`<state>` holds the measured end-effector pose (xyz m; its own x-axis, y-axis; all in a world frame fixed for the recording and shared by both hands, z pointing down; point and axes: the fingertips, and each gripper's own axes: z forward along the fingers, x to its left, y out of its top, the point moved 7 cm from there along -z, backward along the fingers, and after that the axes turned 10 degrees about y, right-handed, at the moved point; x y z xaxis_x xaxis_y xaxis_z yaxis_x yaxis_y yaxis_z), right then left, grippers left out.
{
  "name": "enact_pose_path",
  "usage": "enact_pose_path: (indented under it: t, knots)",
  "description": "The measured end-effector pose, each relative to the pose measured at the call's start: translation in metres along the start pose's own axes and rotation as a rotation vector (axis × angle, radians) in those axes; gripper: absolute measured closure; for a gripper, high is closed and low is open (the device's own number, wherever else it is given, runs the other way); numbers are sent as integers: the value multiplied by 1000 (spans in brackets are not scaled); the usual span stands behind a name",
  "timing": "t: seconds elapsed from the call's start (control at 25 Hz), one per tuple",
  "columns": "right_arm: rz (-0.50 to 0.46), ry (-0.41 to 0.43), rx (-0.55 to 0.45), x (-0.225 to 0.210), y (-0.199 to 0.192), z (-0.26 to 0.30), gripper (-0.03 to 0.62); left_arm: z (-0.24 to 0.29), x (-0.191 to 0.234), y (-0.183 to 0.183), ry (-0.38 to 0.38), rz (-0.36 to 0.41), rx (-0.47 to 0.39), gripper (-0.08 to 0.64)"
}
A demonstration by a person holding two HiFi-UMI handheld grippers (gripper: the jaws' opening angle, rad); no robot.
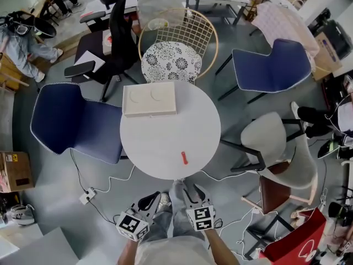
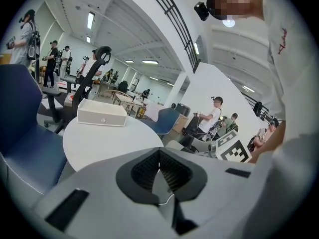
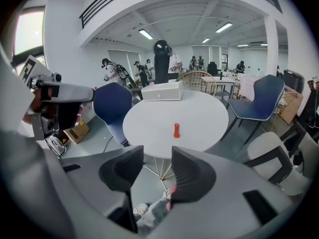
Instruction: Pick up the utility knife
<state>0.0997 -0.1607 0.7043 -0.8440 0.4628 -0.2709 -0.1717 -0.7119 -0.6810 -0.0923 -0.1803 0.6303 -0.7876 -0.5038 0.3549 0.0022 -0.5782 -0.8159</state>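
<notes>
An orange-red utility knife (image 1: 184, 158) lies near the front edge of the round white table (image 1: 165, 142). In the right gripper view the knife (image 3: 176, 130) sits ahead on the table (image 3: 199, 108), well beyond the jaws. My right gripper (image 1: 194, 193) hovers below the table's near edge, off the tabletop. It (image 3: 158, 159) is open with nothing between its pads. My left gripper (image 1: 153, 201) hangs beside it to the left, also short of the table. Its pads meet, so it (image 2: 159, 159) is shut and empty. The knife does not show in the left gripper view.
A white flat box (image 1: 149, 99) rests at the table's far side. Chairs ring the table: a blue one (image 1: 71, 123) at the left, a gold wire one (image 1: 172, 59) behind, a blue one (image 1: 273, 65) and a pale one (image 1: 276, 142) at the right. A power strip (image 1: 88, 195) and cables lie on the floor.
</notes>
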Motion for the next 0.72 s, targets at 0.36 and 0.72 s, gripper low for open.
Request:
enact_pose_path:
  t: [0.36,0.72]
  knots:
    - [-9,-17,41,-24,7,43,410,-5,-5,-6,13,-9,4,548]
    - [20,-73,94,-55,24,89,425,-11,0,-13,31,-24,25,548]
